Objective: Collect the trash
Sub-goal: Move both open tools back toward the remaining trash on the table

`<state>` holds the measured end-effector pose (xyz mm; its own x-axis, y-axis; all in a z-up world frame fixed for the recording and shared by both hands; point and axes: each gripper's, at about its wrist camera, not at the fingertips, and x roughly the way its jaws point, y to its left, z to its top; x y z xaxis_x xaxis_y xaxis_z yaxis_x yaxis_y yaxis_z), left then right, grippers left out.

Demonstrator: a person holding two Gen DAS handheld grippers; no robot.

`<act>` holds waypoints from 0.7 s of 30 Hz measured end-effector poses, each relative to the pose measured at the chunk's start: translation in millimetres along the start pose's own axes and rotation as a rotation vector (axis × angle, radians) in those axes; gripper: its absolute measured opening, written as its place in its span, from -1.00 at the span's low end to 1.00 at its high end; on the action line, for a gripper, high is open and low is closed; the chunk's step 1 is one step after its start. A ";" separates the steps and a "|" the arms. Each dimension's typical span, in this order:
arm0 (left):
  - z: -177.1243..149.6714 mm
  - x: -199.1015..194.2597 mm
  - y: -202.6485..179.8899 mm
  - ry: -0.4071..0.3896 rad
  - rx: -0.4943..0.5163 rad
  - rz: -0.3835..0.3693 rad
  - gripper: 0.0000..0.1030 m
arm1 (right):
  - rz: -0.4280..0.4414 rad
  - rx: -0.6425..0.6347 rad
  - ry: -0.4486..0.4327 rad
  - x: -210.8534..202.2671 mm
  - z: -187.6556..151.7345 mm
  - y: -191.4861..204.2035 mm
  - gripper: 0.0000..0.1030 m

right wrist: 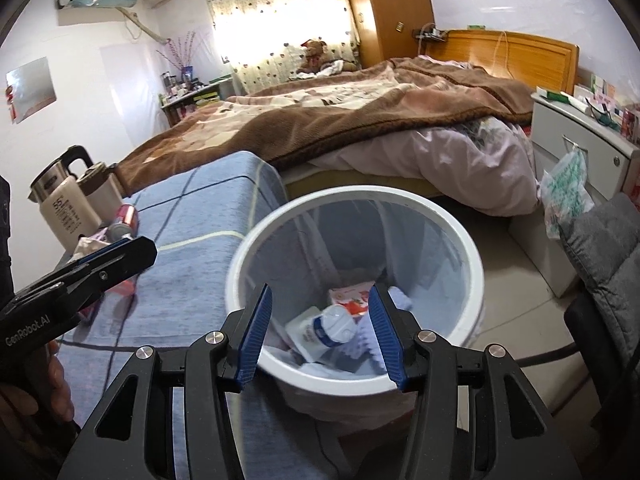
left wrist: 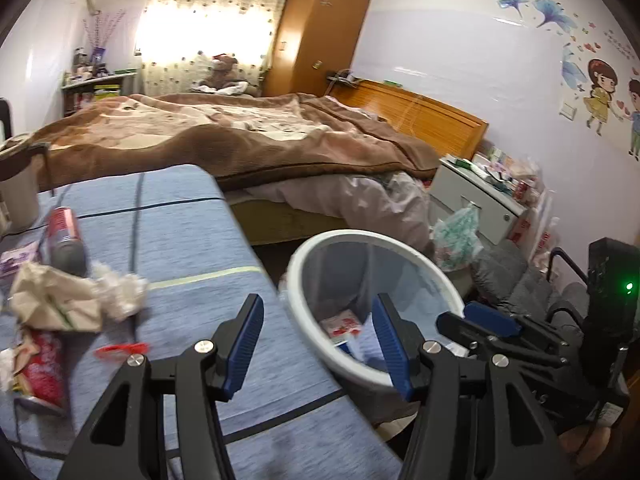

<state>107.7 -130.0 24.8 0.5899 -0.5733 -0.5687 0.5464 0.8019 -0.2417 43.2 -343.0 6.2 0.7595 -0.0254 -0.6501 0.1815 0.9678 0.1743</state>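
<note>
"GenRobot.AI" reads white along the left gripper (right wrist: 132,250) body; the kettle (right wrist: 66,204) bears a large "56" (smaller print illegible). Labels on the bottle (right wrist: 334,326) and cartons inside the bin (right wrist: 476,280) are too blurred to read. Both grippers are spread wide, holding nothing; the right gripper (right wrist: 320,332) hovers over the bin. Crumpled paper (left wrist: 56,300) and cans (left wrist: 64,234) lie on the blue table (left wrist: 192,240).

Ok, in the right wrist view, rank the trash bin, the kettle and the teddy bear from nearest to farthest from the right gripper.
1. Trash bin: directly below the open right gripper.
2. Kettle: left, on the blue-covered table.
3. Teddy bear: far side of the bed, by the curtain.
</note>
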 end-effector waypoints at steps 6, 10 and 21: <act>-6.1 -24.5 25.4 -0.032 -0.033 0.047 0.14 | 0.031 -0.042 -0.017 -4.2 0.1 29.2 -0.01; -10.1 -39.9 42.6 -0.052 -0.061 0.067 0.14 | 0.057 -0.065 -0.019 -3.8 -0.2 45.7 -0.01; -29.7 -74.8 95.5 -0.073 -0.147 0.189 0.14 | 0.132 -0.147 -0.005 4.5 -4.0 94.3 -0.01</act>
<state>98.1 -5.5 20.9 0.7174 -0.4176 -0.5576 0.3335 0.9086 -0.2514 61.2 -250.9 16.8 0.7736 0.1030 -0.6253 -0.0122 0.9889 0.1478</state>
